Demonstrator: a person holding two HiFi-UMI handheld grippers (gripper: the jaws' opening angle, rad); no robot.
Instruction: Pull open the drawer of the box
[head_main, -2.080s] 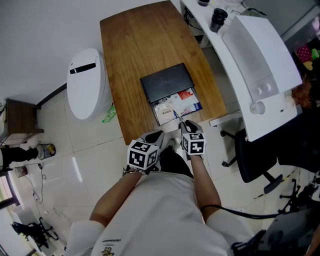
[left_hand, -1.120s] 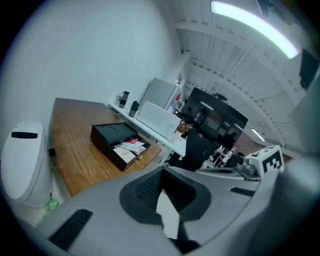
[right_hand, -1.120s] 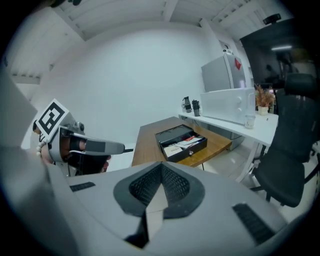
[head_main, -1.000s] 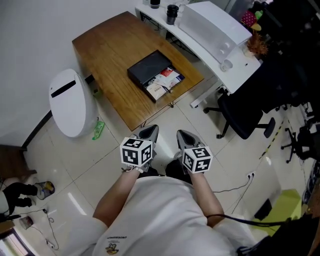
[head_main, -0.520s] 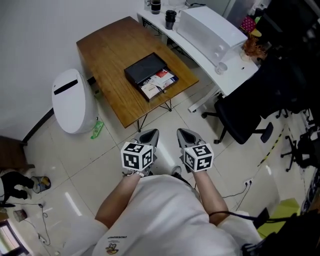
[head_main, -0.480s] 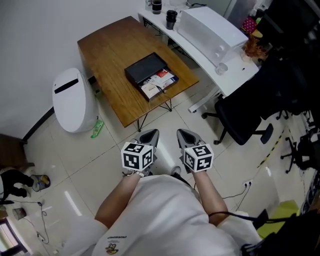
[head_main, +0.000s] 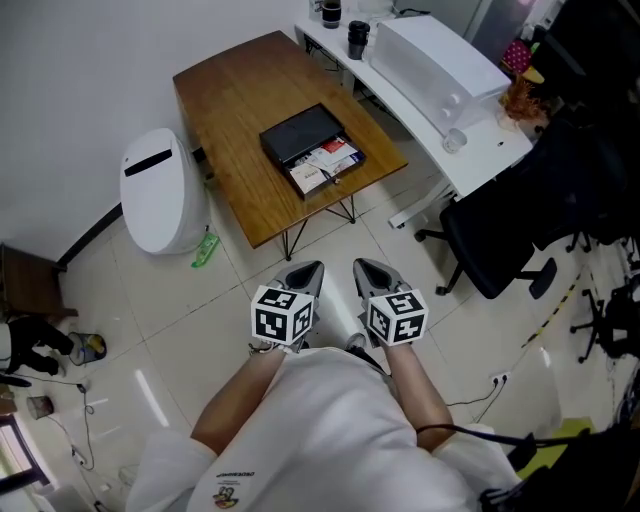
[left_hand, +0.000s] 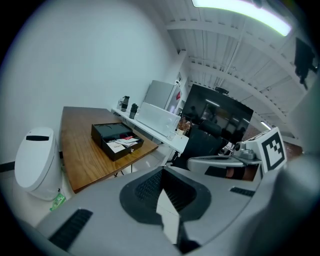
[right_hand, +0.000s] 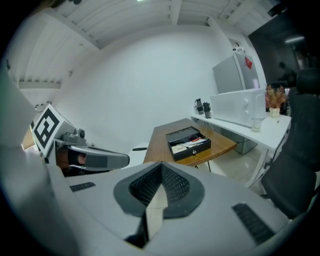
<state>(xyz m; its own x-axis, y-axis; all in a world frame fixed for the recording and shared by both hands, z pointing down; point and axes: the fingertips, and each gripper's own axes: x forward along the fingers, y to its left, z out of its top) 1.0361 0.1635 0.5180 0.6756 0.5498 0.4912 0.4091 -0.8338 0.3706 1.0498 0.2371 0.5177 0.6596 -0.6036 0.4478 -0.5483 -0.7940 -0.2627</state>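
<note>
I hold my left gripper (head_main: 303, 270) and right gripper (head_main: 370, 268) side by side close to my body. Only their own views show each pair of jaws pressed together, empty. Well ahead, on the wooden table (head_main: 235, 95), the black box (head_main: 300, 132) sits with its drawer (head_main: 325, 168) out, papers inside.

Drawer (head_main: 327, 168) contents: papers or cards, print too small to read. Hold on left gripper (head_main: 305, 272) and right gripper (head_main: 368, 270) hidden beneath their bodies. Dark cups (head_main: 357, 40) on far white desk (head_main: 495, 140): one cut by top edge.
</note>
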